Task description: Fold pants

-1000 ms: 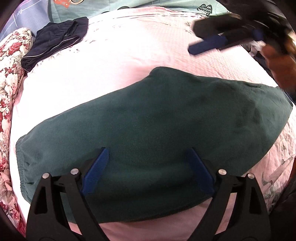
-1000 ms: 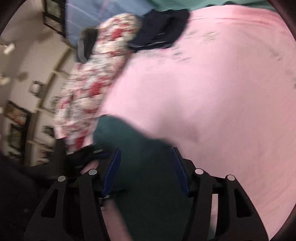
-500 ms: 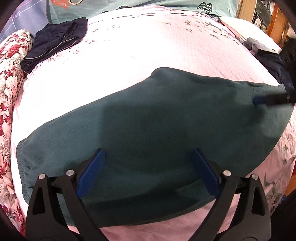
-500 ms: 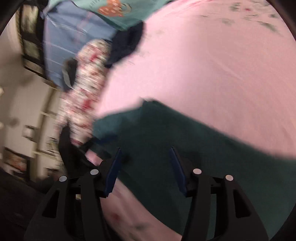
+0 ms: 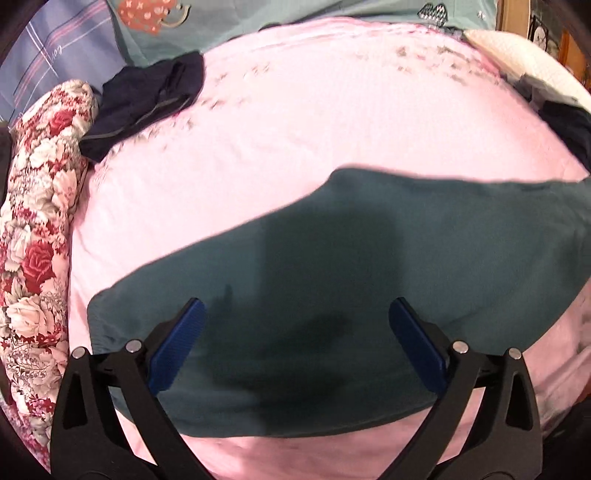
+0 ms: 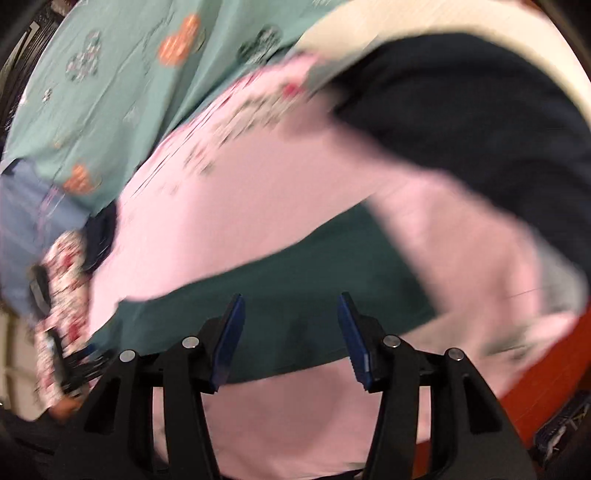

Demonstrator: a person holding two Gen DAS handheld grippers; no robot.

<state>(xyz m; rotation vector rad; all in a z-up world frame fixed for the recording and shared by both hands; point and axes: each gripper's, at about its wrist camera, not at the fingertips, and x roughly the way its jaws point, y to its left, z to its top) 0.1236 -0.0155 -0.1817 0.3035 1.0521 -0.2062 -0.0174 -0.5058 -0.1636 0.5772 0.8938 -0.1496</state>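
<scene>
One pair of green pants (image 5: 369,266) lies flat on a bed covered by a pink sheet (image 5: 314,122). Two tools are in play, one per hand. Two dark garments also lie on the bed: a navy one (image 5: 144,103) at the far left corner, beside a floral bolster (image 5: 37,229), and another dark one (image 5: 569,129) at the right edge near a white pillow (image 5: 517,55). A teal cover (image 5: 295,14) and a blue striped one (image 5: 55,55) run along the head of the bed.

The left tool (image 5: 295,332) hangs over the pants with its jaws released and opening wide; the fabric shows between the blue pads, but they do not press on it. Its shadow falls on the cloth just ahead. The pants' gathered waistband end lies to the left of this tool, and the rest stretches away to the right.

The right tool (image 6: 291,332) is above the pants' (image 6: 295,288) other end, in a blurred view. Its jaws stand about half apart and are closing, with nothing gripped; green cloth lies beneath the gap. The pants' end edge is just right of the tool.

The near edge of the pants runs just inside the bed's near side, with a narrow pink strip left. Beyond the far edge lies a broad bare stretch of sheet, well apart from the navy garment.
</scene>
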